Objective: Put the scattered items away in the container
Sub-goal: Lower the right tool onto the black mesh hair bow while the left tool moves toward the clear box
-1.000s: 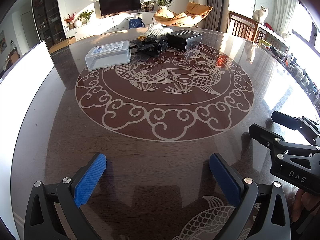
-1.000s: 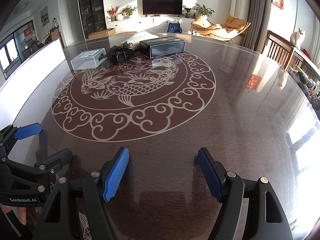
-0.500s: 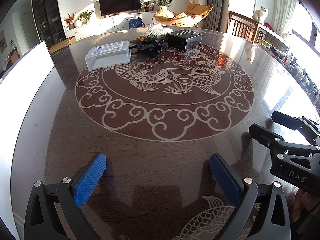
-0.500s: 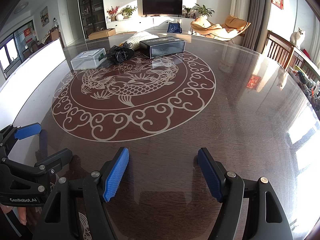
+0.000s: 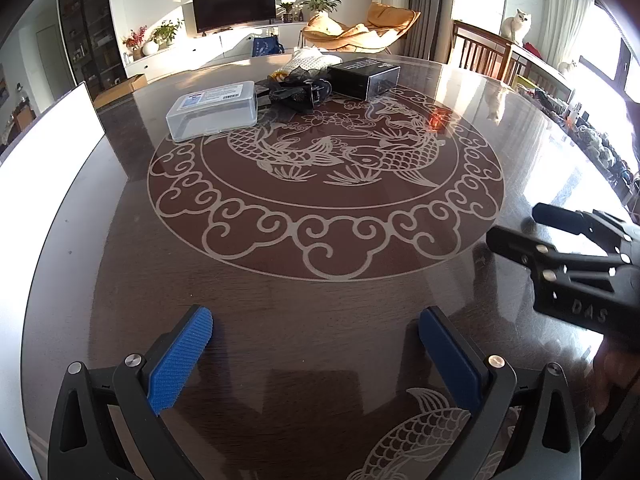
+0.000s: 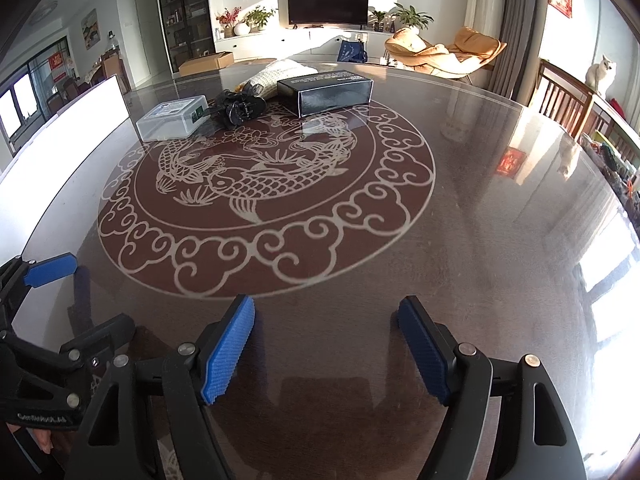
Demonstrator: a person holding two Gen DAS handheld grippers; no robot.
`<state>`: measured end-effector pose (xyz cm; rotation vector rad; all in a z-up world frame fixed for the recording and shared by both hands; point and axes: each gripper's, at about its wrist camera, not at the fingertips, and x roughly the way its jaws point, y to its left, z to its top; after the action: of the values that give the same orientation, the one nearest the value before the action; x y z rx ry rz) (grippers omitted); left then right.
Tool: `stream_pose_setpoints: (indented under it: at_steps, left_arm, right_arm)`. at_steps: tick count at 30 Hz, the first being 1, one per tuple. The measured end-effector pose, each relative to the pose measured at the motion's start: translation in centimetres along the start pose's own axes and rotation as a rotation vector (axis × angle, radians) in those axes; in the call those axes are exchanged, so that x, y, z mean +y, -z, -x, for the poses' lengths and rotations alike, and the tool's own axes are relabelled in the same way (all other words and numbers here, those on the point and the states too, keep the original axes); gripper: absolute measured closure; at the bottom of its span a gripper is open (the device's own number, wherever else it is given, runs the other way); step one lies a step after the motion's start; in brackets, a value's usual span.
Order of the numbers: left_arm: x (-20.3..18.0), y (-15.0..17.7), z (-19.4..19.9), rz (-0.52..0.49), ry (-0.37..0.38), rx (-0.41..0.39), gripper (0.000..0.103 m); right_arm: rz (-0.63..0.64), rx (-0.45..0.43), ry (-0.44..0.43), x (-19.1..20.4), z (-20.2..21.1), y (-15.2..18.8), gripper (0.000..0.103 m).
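Across the table (image 5: 320, 288) sits a lidded clear box (image 5: 213, 110) — contents unclear — both grippers (image 5: 316, 334) (image 6: 325, 320) spread, holding nothing.

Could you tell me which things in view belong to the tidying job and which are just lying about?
Belongs to the job:
clear plastic container
black tangled items
white knitted cloth
black box
left claw and right claw, both open

Just lying about:
white board
cat
television

left tongs (image 5: 315, 322): jaws spread wide, nothing between, held low and level | right tongs (image 6: 326, 312): jaws spread wide, nothing between, just beside the left
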<state>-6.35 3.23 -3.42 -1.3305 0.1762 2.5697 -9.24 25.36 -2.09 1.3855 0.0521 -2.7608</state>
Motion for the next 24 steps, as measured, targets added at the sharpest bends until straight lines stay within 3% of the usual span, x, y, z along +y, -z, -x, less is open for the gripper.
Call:
stream_pose_setpoints:
  at_steps: [6,12,15,17,19,24]
  left_arm:
    - [-0.1,0.0,0.0,0.002,-0.004,-0.001,0.0]
    - [-0.1,-0.1,-0.1,0.003,-0.005,0.0,0.0]
    - [-0.2,-0.1,-0.1,0.003,-0.005,0.0,0.0]
    - [-0.2,-0.1,-0.1,0.003,-0.005,0.0,0.0]
    - [-0.2,-0.1,-0.1,0.003,-0.005,0.0,0.0]
    - [-0.2,-0.1,-0.1,0.003,-0.005,0.0,0.0]
  right_arm:
    - [-0.041,0.06,0.003,-2.7,-4.8,-6.7,0.025]
    - [-0.312,0.053,-0.054,-6.4,-8.8,-13.0,0.025]
    - [-0.368,0.005,-0.16,-5.2,-8.7,-14.7,0.025]
    - [-0.311,-0.012,-0.26,-2.9,-8.5,-15.6,0.025]
    - [-0.192,-0.006,-0.306,0.4,-8.8,-16.3,0.025]
    - [0.024,0.012,-0.252,5.9,-10.8,-17.3,0.025]
